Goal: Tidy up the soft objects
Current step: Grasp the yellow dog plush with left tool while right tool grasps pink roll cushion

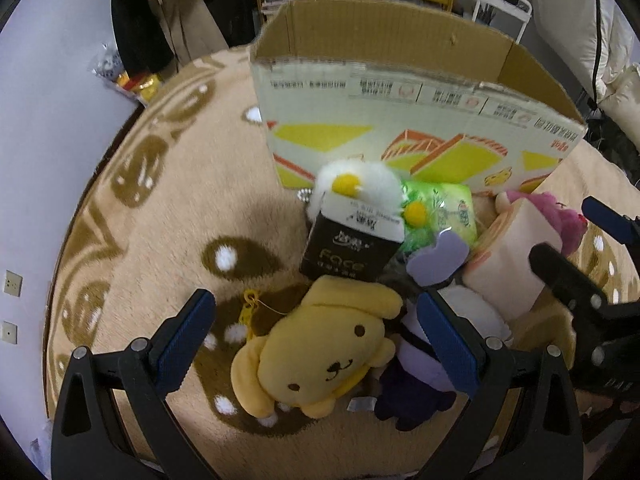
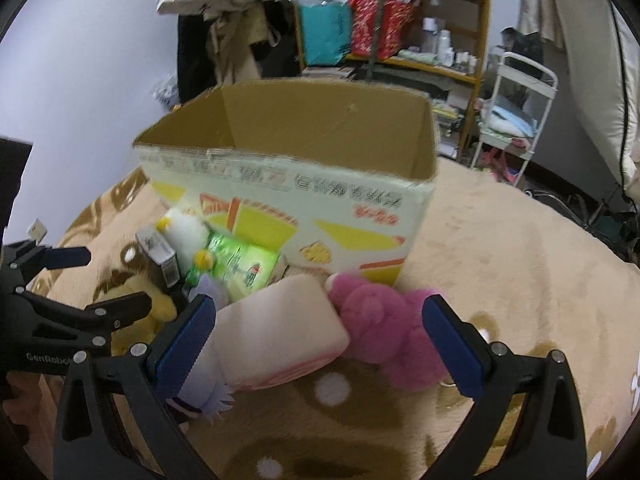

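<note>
A pile of soft things lies on the rug in front of an open cardboard box (image 1: 400, 92) (image 2: 288, 168). My left gripper (image 1: 316, 336) is open, its jaws on either side of a yellow dog plush (image 1: 320, 348) without touching it. A purple plush (image 1: 416, 376), a black tissue pack (image 1: 344, 248), a white egg plush (image 1: 360, 184) and a green packet (image 1: 444, 208) lie beside it. My right gripper (image 2: 320, 344) is open over a pink-and-cream toast cushion (image 2: 280, 332) and a pink bear plush (image 2: 384, 332).
A tan rug with brown bear faces (image 1: 180, 220) (image 2: 500, 260) covers the floor. A shelf with bags and bottles (image 2: 384, 32) and a white cart (image 2: 516, 112) stand behind the box. A wall (image 1: 40, 100) lies at the left.
</note>
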The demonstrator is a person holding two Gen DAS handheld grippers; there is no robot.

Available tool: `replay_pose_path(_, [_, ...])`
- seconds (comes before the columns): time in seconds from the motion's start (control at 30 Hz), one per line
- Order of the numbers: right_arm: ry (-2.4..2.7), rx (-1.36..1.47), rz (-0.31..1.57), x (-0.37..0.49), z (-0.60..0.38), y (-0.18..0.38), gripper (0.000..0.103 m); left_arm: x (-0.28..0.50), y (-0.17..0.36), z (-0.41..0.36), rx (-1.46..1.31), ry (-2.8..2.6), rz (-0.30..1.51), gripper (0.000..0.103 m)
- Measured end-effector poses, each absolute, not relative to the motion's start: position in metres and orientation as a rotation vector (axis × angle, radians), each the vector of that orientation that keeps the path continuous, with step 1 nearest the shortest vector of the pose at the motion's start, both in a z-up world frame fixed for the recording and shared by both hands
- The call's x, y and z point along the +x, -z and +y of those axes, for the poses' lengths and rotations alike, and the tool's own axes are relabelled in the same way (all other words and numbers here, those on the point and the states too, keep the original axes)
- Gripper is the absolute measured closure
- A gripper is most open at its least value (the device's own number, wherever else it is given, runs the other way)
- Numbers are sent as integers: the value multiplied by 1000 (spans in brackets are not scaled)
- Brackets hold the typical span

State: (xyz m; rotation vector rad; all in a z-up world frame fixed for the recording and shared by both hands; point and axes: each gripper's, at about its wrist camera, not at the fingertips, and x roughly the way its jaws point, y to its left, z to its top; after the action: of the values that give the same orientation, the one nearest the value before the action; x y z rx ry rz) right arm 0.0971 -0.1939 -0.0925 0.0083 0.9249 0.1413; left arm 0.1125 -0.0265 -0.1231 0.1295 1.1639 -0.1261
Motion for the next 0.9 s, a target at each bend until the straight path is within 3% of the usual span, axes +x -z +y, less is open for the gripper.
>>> replay_pose_path(0.5, [-183,-28,988,107,-181,120,2,137,166,-25,102,117,1330,3])
replay_pose_path(0.67, [-201,-13,975,104,-182,115,7,143,173,-21,64,117,1353,4])
replay_pose_path(0.9, [-193,-43,990,105,-180,119,18,141,185,-20,86,86,1374,13])
